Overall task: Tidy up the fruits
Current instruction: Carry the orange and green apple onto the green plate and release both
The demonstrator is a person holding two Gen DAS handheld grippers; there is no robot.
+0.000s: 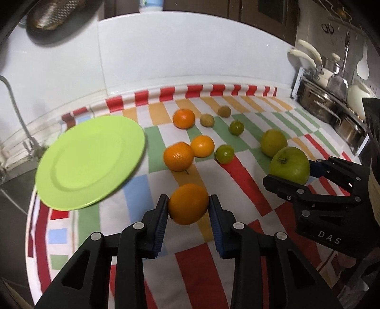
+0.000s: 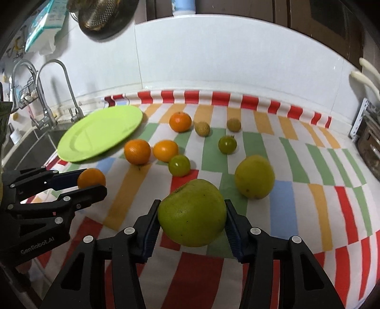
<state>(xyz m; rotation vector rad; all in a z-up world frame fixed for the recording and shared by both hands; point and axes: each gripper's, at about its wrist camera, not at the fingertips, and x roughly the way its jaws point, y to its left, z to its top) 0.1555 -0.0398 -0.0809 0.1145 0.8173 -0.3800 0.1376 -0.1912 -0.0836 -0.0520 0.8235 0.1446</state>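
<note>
My left gripper [image 1: 188, 199] is shut on an orange [image 1: 188, 206], held just above the striped cloth [image 1: 237, 171]; the right wrist view shows that orange [image 2: 91, 178] in the same gripper [image 2: 91, 182] at the left. My right gripper [image 2: 192, 204] is shut on a large green apple [image 2: 192, 221], which appears at the right of the left wrist view [image 1: 289, 164]. A lime-green plate [image 1: 90, 161] lies bare at the cloth's left. On the cloth rest three oranges [image 1: 178, 156], two small green fruits [image 1: 224, 154], two small brownish fruits [image 1: 207, 120] and a yellow-green fruit [image 1: 273, 142].
A sink with tall faucets [image 2: 54, 95] lies left of the plate. A rack of steel pots [image 1: 327, 104] stands at the right end of the counter. A white tiled wall [image 1: 190, 54] backs the cloth. A dark pan [image 2: 104, 16] hangs above.
</note>
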